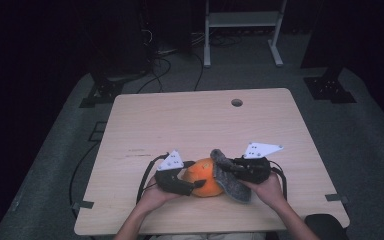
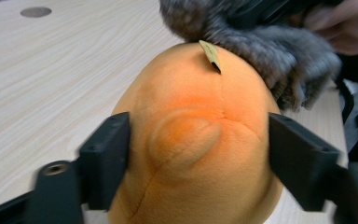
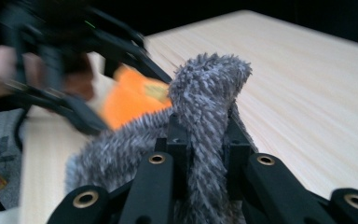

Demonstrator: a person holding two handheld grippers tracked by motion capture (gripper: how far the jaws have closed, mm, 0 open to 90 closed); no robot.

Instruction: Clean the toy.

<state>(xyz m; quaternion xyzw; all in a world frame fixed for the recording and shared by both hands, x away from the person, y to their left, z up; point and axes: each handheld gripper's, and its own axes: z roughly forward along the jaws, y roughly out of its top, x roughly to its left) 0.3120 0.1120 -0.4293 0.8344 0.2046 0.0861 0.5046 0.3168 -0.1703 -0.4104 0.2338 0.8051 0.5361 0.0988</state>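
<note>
Two tools work close together at the near edge of the surface (image 1: 195, 120), which is the largest thing here: pale wood, bare across its far half, a round cable hole (image 1: 237, 102) well apart near the far edge. Plenty of open room ahead and to both sides; toward the person there is little margin before the near edge. Next in size, the orange plush toy (image 1: 206, 177) rests on the surface near that edge, between both hands. A grey furry cloth (image 1: 228, 181) drapes against its right side and touches its top. The left tool (image 2: 198, 154) straddles the toy, jaws partly open at either flank; whether the pads press is unclear, looks loosened. The right tool (image 3: 204, 140) is clamped tight on a bunched fold of the cloth. Judged step: the cloth is being worked over or off the toy. Next move likely calls for the right tool to draw the cloth along while the left steadies the toy, kept clear of the near edge.
</note>
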